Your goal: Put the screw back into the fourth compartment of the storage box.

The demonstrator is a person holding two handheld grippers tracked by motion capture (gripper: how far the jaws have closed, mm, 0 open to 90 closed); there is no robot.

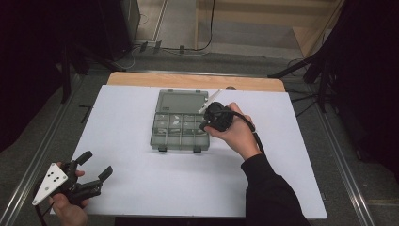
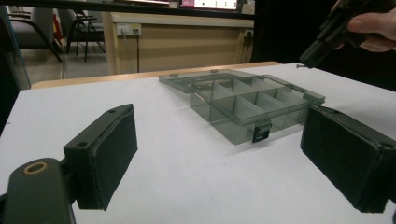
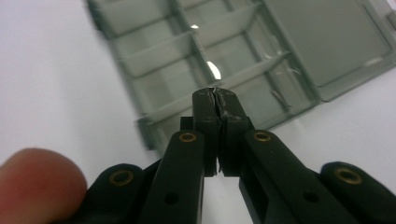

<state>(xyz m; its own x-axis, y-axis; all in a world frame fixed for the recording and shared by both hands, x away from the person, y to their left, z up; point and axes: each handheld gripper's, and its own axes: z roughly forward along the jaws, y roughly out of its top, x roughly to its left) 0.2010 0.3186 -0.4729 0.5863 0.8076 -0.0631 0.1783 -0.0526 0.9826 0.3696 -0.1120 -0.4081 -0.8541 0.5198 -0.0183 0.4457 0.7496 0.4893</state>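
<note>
right gripper (image 3: 217,100), jaws pinched together on nothing, hangs over the organizer box (image 1: 181,126); dipping could snag a divider.

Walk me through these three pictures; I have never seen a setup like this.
A person holds a two-jaw tool in each hand. One camera looks down from above; the other two ride on the tools, looking along their jaws. On the white table lies a clear compartment box with its lid open flat. The left tool rests near the table's corner, jaws wide apart, empty. The right tool hovers over the box, jaws pressed together; whether something small is pinched between them, I cannot tell.
</note>
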